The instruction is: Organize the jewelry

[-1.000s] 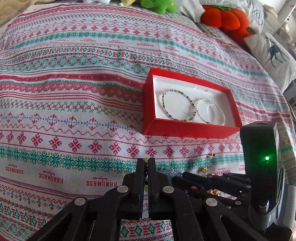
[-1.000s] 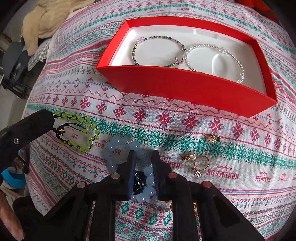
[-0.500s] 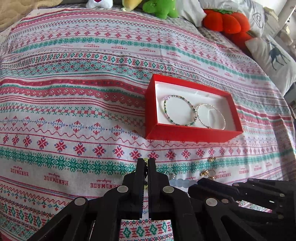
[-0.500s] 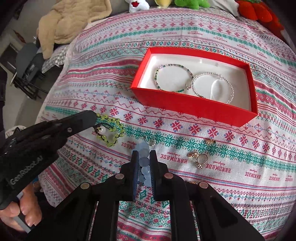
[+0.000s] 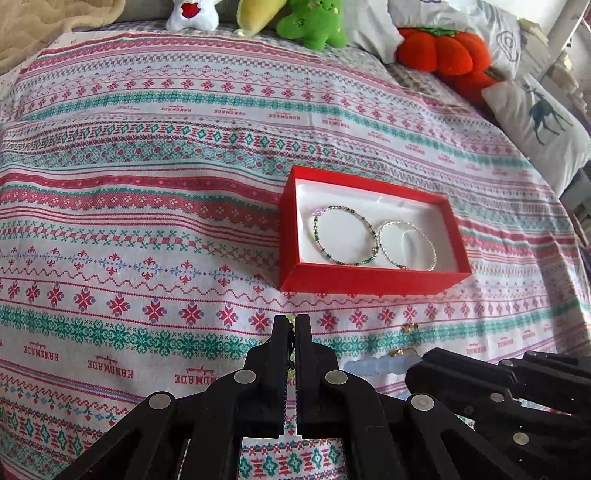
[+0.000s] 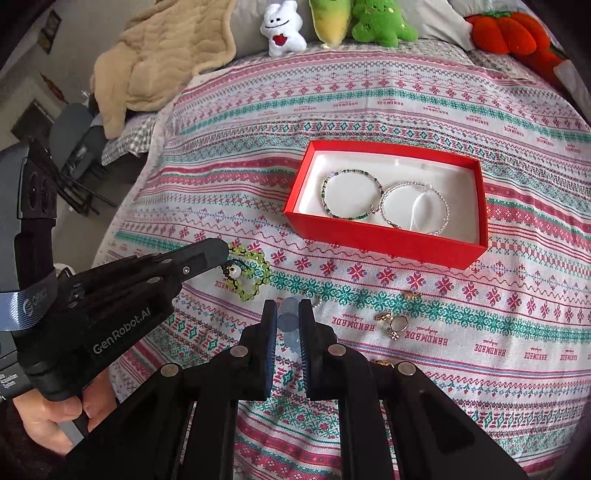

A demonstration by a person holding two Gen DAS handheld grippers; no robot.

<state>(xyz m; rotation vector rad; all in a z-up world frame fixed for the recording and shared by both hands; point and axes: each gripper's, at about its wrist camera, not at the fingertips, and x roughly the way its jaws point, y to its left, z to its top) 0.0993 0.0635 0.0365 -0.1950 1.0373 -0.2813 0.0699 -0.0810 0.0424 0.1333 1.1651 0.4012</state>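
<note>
The right hand-held gripper (image 6: 287,321), matte black plastic with ribbed blue pads, is clenched on a bracelet of pale blue translucent round beads (image 6: 288,318); from the left wrist view the same strand (image 5: 380,365) hangs off the tip of the dark linkage above the cloth. The left hand-held gripper (image 5: 291,328) has its fingers pressed together on a bracelet of small yellow-green beads on black cord (image 6: 251,271) with one white bead; its loop trails onto the cloth, and only the right wrist view shows it whole, while the left shows just a green sliver between the fingers. A bare hand (image 6: 55,417) grips the left tool's handle.

The bed is covered by a woven-look cloth (image 5: 147,221) in red, teal and white bands printed HANDMADE. On it sits a shallow rectangular red box (image 5: 373,277) lined in smooth white, holding two thin round bracelets side by side and touching: one green-beaded (image 5: 345,235), one silvery clear (image 5: 406,245). Small gold pieces (image 6: 393,321), one a ring shape, lie on the cloth near the box's front.

Plush toys line the far edge: a white one (image 6: 282,29), a green one (image 6: 380,22), an orange pumpkin (image 5: 439,50). A quilted beige blanket (image 6: 162,59) and dark chairs show only from the right; a deer cushion (image 5: 543,122) only from the left
</note>
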